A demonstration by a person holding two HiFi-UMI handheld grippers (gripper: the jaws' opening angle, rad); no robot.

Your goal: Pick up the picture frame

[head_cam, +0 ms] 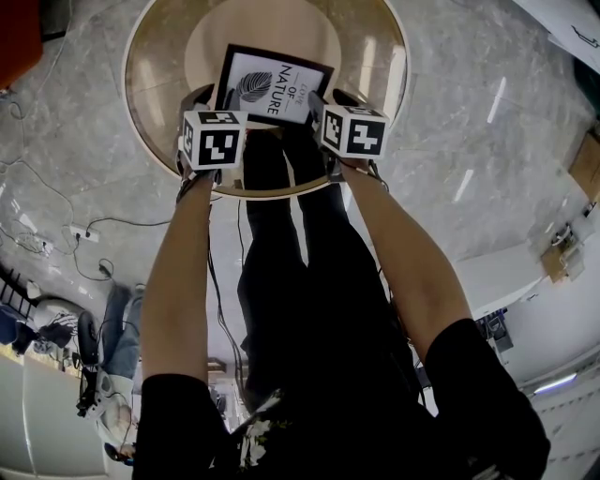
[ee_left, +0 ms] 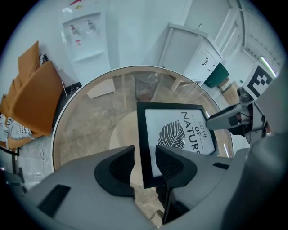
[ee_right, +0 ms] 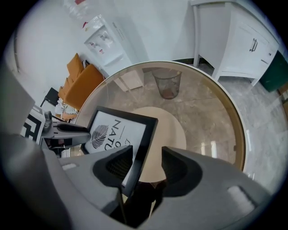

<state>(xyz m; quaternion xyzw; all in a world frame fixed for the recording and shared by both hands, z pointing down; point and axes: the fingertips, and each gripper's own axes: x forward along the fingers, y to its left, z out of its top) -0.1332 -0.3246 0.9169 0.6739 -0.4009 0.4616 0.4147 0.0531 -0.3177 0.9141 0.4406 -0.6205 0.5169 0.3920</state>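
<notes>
A black picture frame with a leaf print lies on a round glass table. My left gripper is at the frame's left side and my right gripper at its right side, both pointing steeply down. In the left gripper view the frame's left edge stands between the jaws of the left gripper, with a gap beside it. In the right gripper view the frame's right edge runs between the jaws of the right gripper, with a gap on its right. Both grippers are open.
The table's beige round base shows through the glass. Around the table stand a water dispenser, an orange chair, a white cabinet and a wire bin. Cables lie on the marble floor.
</notes>
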